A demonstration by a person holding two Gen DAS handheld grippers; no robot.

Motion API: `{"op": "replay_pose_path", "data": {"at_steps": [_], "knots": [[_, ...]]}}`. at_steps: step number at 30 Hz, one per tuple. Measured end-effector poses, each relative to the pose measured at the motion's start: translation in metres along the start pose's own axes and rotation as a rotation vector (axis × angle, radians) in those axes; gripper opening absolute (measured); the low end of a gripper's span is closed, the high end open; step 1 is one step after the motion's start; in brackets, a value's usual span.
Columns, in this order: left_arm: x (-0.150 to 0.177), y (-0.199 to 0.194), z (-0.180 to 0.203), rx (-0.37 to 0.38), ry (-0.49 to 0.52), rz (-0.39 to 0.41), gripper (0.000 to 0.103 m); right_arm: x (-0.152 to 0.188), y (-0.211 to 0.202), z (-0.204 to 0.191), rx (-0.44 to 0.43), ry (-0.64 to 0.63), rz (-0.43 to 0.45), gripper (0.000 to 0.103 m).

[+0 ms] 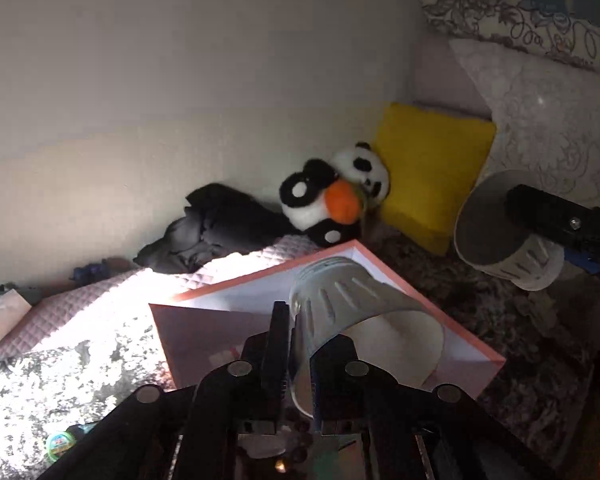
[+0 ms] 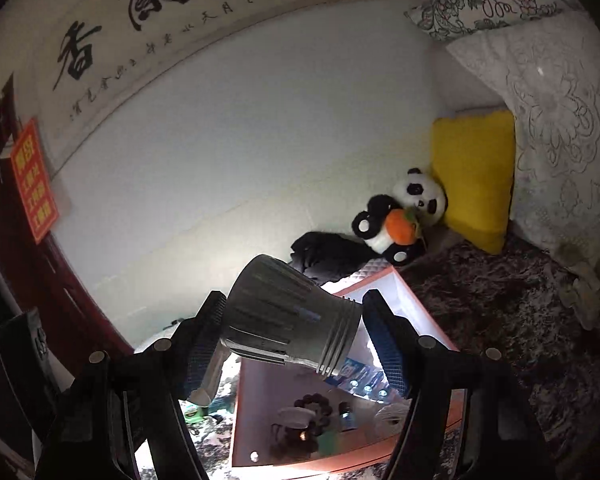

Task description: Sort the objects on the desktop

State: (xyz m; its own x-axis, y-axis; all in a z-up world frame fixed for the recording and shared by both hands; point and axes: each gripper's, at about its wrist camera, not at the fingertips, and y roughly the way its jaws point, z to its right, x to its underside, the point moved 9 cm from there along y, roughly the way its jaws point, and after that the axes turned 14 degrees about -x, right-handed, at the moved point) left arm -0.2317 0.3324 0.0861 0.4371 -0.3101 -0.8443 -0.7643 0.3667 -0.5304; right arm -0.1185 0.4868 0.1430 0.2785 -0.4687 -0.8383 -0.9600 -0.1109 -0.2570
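White lamp shade (image 1: 364,320) is seen over the pink-rimmed box (image 1: 476,344), long axis tilted, wide mouth toward lower right; its wall sits between the left gripper (image 1: 300,344) pads, contact unclear. A second shade (image 2: 292,316) is clamped crosswise in the right gripper (image 2: 296,328), mouth lower left.

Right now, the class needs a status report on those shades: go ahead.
Left gripper: jaws open, white shade rim between them, over pink box. Right gripper: jaws shut on second shade. Box already holds small items; no obstruction seen.
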Motion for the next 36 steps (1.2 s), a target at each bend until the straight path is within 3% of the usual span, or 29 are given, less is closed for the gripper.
{"op": "replay_pose_path", "data": {"at_steps": [1,2,3,4,5,12,19,28,32,36], "knots": [[0.005,0.012,0.004,0.031,0.01,-0.034,0.059,0.002,0.012,0.01,0.026,0.002,-0.014,0.074],[0.009,0.022,0.006,0.051,0.008,-0.05,0.094,0.005,0.024,0.021,0.053,0.003,-0.028,0.076],[0.01,0.026,0.003,0.05,-0.003,-0.039,0.099,0.007,0.033,0.032,0.097,-0.006,-0.046,0.081],[0.012,0.03,0.001,0.047,-0.014,-0.027,0.099,0.01,0.042,0.042,0.146,-0.017,-0.064,0.095],[0.011,0.033,-0.004,0.042,-0.024,-0.025,0.099,0.012,0.049,0.048,0.176,-0.023,-0.064,0.099],[-0.01,0.021,-0.065,-0.043,-0.125,0.028,0.099,-0.004,0.054,0.034,0.113,-0.045,-0.022,0.099],[-0.008,-0.025,-0.157,-0.164,-0.223,0.07,0.099,-0.009,0.038,-0.051,0.01,-0.126,0.006,0.102],[0.073,-0.046,-0.266,-0.328,-0.301,-0.013,0.099,0.063,0.093,-0.166,-0.137,-0.215,-0.155,0.102],[0.128,-0.037,-0.299,-0.386,-0.313,-0.086,0.099,0.118,0.134,-0.195,-0.157,-0.22,-0.265,0.102],[0.2,-0.02,-0.317,-0.442,-0.331,-0.174,0.099,0.196,0.168,-0.204,-0.128,-0.256,-0.365,0.102]]}}
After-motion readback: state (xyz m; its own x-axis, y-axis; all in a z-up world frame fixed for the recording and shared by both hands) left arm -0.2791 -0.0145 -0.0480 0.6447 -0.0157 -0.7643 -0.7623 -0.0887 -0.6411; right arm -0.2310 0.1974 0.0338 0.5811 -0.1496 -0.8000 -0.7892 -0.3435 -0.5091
